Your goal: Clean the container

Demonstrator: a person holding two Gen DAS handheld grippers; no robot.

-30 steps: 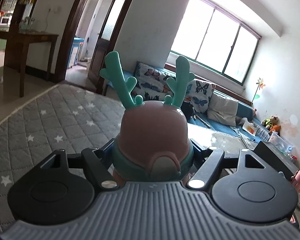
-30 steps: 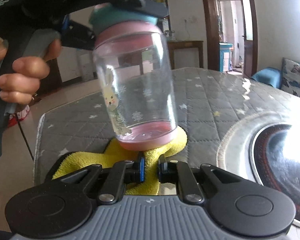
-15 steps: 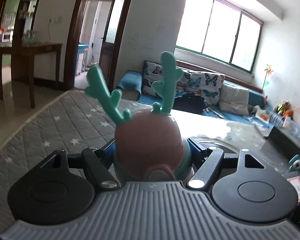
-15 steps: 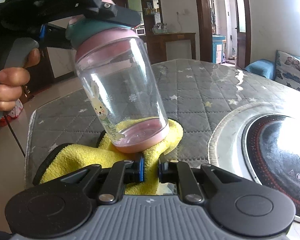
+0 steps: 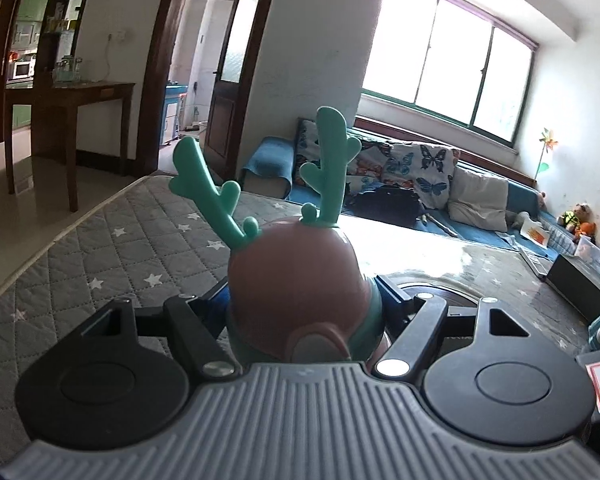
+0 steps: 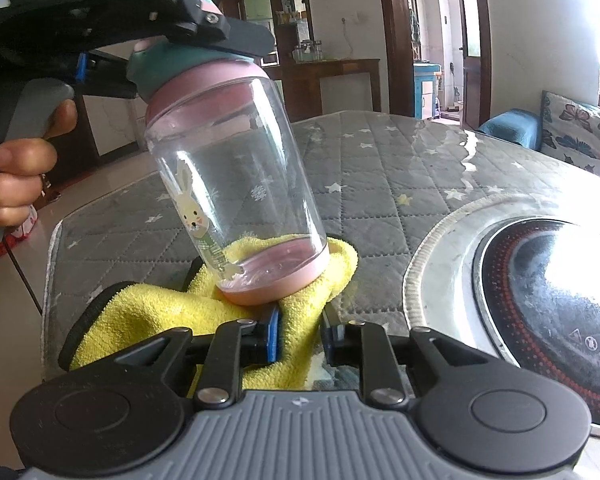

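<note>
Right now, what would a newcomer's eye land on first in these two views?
The clear bottle with the rabbit print, tilted in mid-frame with its pink base pressed into the yellow cloth. The left gripper clamps its lid, whose teal antlers stand up in the left view. The right gripper pinches the cloth.

Open quilted mat (image 6: pixel 380 168) behind the bottle (image 6: pixel 236 184); the round cooktop (image 6: pixel 548 296) blocks the right.

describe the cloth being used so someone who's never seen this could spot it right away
Start at the grey star-quilted table cover, left of the round dark cooktop. The clear bottle with a pink base is tilted there, and bunched under that base is the yellow cloth, pinched in the right gripper. It is the only bright yellow, fluffy thing in view.
</note>
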